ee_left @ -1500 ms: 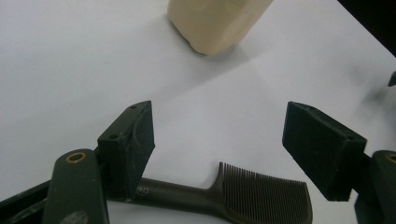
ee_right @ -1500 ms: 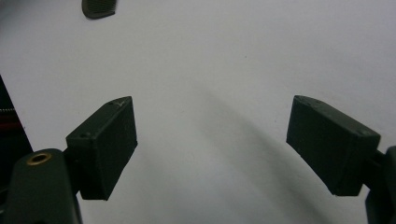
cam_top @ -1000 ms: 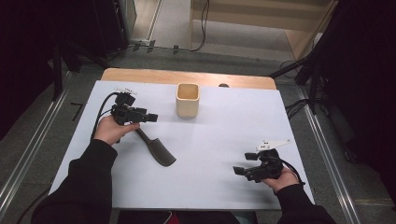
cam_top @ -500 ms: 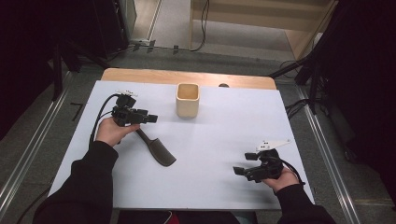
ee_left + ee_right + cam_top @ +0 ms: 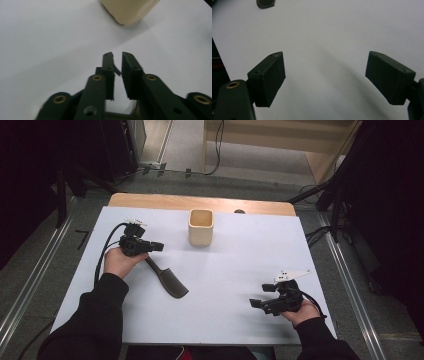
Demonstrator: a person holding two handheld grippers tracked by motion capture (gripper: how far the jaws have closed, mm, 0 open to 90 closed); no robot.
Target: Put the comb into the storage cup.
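Note:
A dark spatula [image 5: 167, 279] lies on the white table [image 5: 235, 265], its handle end by the person's left hand and its blade toward the middle. My left gripper [image 5: 159, 246] hovers just above that handle and points right. Its jaws have just been closing and now stand almost together [image 5: 117, 53], with only bare table in the narrow slit between them. A beige square cup [image 5: 201, 227] stands upright at the back centre, and its base [image 5: 127, 10] is ahead of the left jaws. My right gripper [image 5: 257, 304] rests near the front right, open [image 5: 324, 75] and holding nothing.
The spatula's blade tip [image 5: 265, 3] shows far ahead of the right jaws. A wooden strip [image 5: 200, 202] edges the table's far side. Metal rails [image 5: 345, 280] run along both sides of the table, and cables lie on the floor beyond it.
The left gripper's jaws have drawn together with nothing between them. Both hands, the spatula and the cup stay where they were.

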